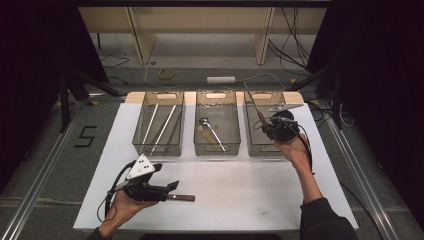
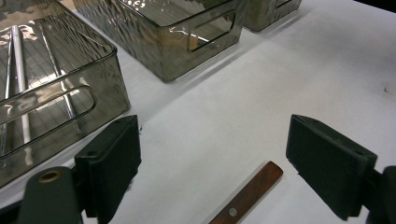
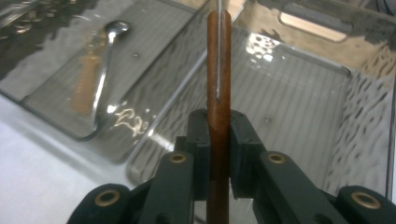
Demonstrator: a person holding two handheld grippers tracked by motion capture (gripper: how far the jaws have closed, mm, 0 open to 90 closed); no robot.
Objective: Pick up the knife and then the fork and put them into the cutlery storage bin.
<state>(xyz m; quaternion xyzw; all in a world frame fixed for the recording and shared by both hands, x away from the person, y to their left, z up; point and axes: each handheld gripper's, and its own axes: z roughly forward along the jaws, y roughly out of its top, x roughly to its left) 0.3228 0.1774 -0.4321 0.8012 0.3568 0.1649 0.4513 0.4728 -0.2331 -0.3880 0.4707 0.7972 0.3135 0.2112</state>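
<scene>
My right gripper (image 3: 218, 135) is shut on a utensil's brown wooden handle (image 3: 218, 70), pinched upright between the pads. In the high view that gripper (image 1: 276, 127) hangs over the right clear bin (image 1: 260, 150), and the held utensil (image 1: 257, 112) slants up and left with its thin metal end highest. A second wooden-handled utensil (image 1: 182, 198) lies flat on the white table near the front. My left gripper (image 1: 170, 187) hovers just left of it, open. In the left gripper view the handle's end (image 2: 250, 193) lies between the wide-apart jaws, touching neither.
Three clear bins stand in a row at the back of the table. The left bin (image 1: 157, 150) holds long pale rods (image 2: 18, 79). The middle bin (image 1: 216, 150) holds a metal spoon (image 3: 109, 32) and a wooden-handled piece (image 3: 86, 84). White tabletop (image 2: 303, 70) lies in front.
</scene>
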